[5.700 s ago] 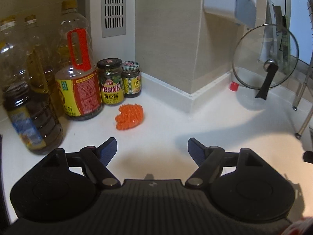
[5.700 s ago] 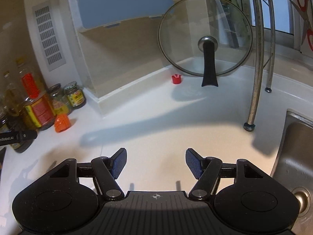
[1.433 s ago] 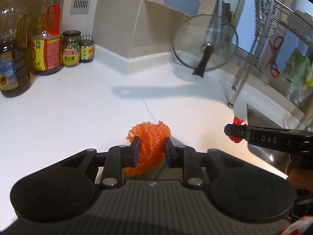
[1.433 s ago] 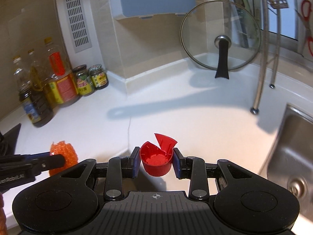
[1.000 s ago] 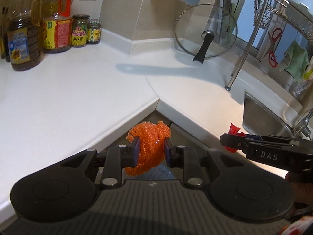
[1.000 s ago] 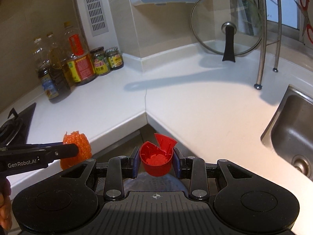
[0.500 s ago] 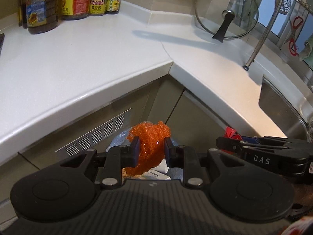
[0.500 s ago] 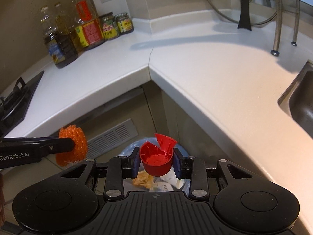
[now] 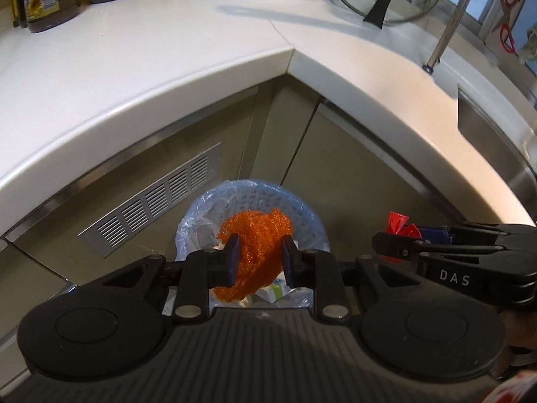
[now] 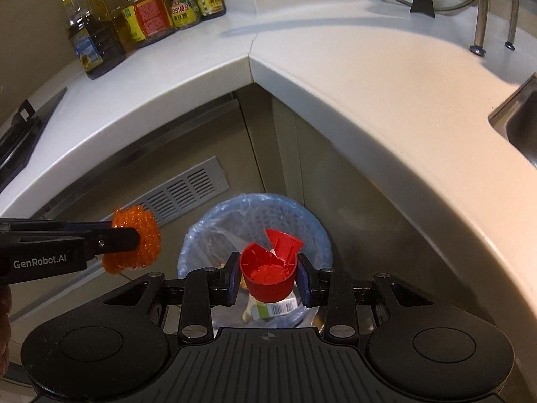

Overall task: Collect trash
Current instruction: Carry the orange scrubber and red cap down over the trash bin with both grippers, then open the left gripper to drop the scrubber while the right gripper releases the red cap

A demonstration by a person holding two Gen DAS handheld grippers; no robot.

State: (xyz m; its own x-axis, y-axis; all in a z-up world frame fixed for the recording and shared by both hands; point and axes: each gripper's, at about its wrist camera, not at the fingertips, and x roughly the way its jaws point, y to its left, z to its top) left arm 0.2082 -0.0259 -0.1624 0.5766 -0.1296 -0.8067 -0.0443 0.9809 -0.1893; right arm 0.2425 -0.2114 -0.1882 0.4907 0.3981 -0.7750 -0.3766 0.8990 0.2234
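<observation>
Left gripper (image 9: 258,252) clamped on orange mesh (image 9: 256,245), held above lined bin (image 9: 201,215) in the corner under the counter (image 9: 134,67). Right gripper (image 10: 268,277) clamped on red cap (image 10: 268,270), also over bin. Wrappers lying inside. Bottles (image 10: 100,30) and jars (image 10: 181,6) at counter's back, well apart

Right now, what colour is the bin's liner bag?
Pale translucent blue liner bag, clearest in the right wrist view.

Black ribbed tongs (image 9: 258,257), blue pads (image 10: 231,277), silver screws.
</observation>
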